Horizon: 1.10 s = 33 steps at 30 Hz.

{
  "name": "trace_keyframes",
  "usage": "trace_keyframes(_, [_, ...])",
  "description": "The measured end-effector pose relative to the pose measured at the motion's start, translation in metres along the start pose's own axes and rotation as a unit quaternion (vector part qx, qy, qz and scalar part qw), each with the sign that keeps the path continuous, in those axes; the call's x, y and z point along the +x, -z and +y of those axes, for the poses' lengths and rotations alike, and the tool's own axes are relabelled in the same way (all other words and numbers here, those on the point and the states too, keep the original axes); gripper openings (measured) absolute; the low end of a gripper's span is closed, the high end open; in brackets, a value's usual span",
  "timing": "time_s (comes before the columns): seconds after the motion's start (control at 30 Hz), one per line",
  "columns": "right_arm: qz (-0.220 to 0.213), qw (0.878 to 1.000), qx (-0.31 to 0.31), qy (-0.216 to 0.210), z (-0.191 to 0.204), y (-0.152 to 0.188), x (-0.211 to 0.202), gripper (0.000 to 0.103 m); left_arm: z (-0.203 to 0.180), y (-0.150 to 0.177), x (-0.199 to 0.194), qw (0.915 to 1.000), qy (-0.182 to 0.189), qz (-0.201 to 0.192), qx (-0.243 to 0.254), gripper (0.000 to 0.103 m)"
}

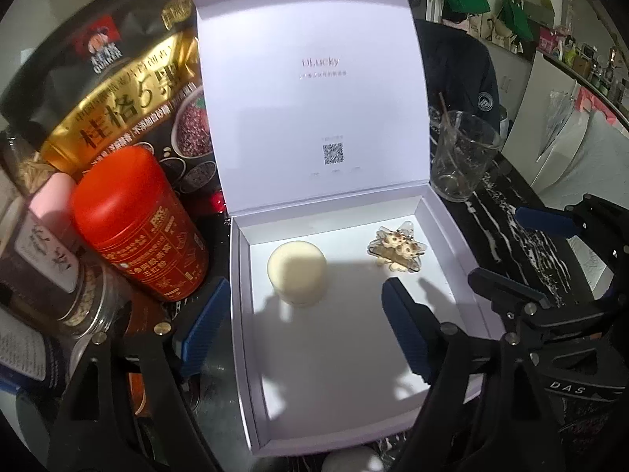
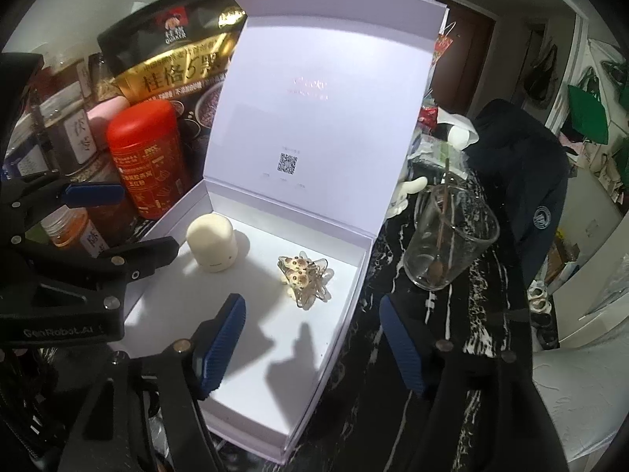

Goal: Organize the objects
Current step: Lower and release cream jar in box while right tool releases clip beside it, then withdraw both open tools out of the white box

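A white gift box (image 1: pixel 243 314) (image 2: pixel 346 314) stands open with its lid upright. Inside it are a cream cylindrical jar (image 1: pixel 297 273) (image 2: pixel 212 242) at the left and a clear hair clip with small flowers (image 1: pixel 397 251) (image 2: pixel 304 277) at the right. My left gripper (image 1: pixel 306 334) is open and empty; it straddles the box's left wall near the front. My right gripper (image 2: pixel 314 346) is open and empty, and it straddles the box's right wall in front of the clip. The right gripper also shows at the right of the left wrist view (image 1: pixel 530 259).
A red tin (image 1: pixel 137 224) (image 2: pixel 147 161) and an oats bag (image 1: pixel 129 90) (image 2: pixel 173 63) stand left of the box with several jars. A glass with a stirrer (image 1: pixel 462 153) (image 2: pixel 448 236) stands right of it on the black marble counter (image 2: pixel 393 354). A dark jacket (image 2: pixel 526 181) hangs behind.
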State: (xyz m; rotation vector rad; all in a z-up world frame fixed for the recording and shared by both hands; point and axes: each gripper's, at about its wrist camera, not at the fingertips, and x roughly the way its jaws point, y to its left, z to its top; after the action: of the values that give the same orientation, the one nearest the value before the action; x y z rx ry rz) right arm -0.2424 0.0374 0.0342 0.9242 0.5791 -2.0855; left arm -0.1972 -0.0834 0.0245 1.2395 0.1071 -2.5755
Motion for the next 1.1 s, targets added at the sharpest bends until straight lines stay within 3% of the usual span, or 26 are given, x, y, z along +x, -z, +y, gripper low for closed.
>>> trace_keyframes(0.57, [-0.034,0.999,0.005,0.013,0.009,0.016,-0.055,0.077,0.0,0.015,-0.061,0.9993,-0.004,-0.037,0.007,0.087])
trace_keyframes(1.1, [-0.034,0.999,0.015,0.012,0.02,0.05,-0.078,0.078,-0.01,0.046,-0.082,0.999,-0.007,-0.039,0.019,0.09])
